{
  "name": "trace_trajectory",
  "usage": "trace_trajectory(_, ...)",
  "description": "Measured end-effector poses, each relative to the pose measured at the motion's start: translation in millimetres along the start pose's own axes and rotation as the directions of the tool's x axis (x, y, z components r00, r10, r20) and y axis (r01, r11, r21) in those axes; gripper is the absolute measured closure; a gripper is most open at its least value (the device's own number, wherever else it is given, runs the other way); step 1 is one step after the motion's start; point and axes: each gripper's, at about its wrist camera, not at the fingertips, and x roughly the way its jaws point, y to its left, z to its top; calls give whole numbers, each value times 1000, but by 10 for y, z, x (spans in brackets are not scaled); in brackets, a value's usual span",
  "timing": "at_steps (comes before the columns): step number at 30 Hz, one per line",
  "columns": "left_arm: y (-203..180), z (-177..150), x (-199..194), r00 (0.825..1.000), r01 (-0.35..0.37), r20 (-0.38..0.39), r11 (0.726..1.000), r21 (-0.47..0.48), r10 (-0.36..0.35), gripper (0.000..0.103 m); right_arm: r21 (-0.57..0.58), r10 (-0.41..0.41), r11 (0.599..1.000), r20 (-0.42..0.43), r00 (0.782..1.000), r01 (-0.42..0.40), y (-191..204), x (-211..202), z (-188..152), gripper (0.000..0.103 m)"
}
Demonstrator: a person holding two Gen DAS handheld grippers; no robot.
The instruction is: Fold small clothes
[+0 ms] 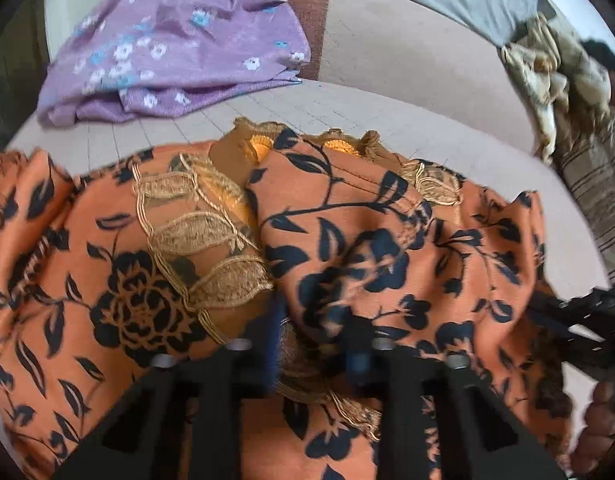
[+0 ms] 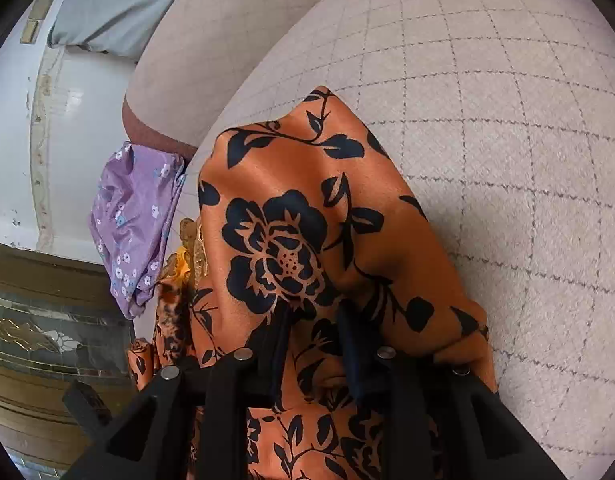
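Left gripper clenching fold of orange floral garment, fabric bunching between its fingers. Right gripper grasping another part of same garment, cloth draping over and ahead of fingers. Garment lying spread on quilted sofa seat, gold lace trim just ahead-left of left fingers. Purple flowered cloth sitting well beyond left fingers, far left of right fingers. Beige crumpled cloth lying far ahead-right of left fingers.
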Motion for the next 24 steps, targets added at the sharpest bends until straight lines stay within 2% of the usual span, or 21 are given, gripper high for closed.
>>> trace_trajectory(5,186,-76,-225,1000,-11,-12,998,-58,10,94,-60,-26,998,19,999,27,42,12,-54,75)
trace_trajectory(8,438,-196,-426,999,-50,9,992,-112,51,96,-74,-33,997,30,999,35,36,-15,-61,75)
trace_trajectory(9,519,-205,-460,999,-44,3,989,-141,45,95,-76,-32,997,33,999,35,38,-9,-66,75)
trace_trajectory(11,706,-230,-524,1000,7,-21,976,-219,-12,96,-77,-30,996,38,999,32,42,-9,-76,75)
trace_trajectory(15,737,-234,-753,993,-100,35,974,-201,109,94,-65,-22,998,45,999,25,-2,-97,-128,74)
trace_trajectory(16,728,-231,-794,993,-103,39,974,-200,113,89,-62,-18,998,46,999,21,-22,-133,-144,74)
trace_trajectory(17,736,-222,-805,993,-98,38,974,-203,108,68,-56,-15,998,47,999,18,-25,-155,-158,73)
trace_trajectory(18,743,-215,-809,994,-87,41,975,-206,97,36,-50,-12,999,48,999,14,-32,-178,-172,71)
trace_trajectory(19,750,-212,-801,995,-80,44,975,-208,91,23,-45,-8,999,50,999,10,-36,-198,-184,67)
trace_trajectory(20,759,-206,-791,994,-86,52,974,-209,99,13,-39,0,999,53,999,2,-35,-222,-198,64)
trace_trajectory(21,766,-183,-761,992,-94,65,975,-203,109,13,-37,8,999,54,998,-6,-38,-244,-211,49)
trace_trajectory(22,743,-154,-710,990,-104,69,977,-187,119,13,-36,27,999,59,998,-24,-28,-273,-229,40)
trace_trajectory(24,687,-127,-564,988,-132,61,980,-145,142,13,-41,27,999,82,996,-23,2,-333,-279,40)
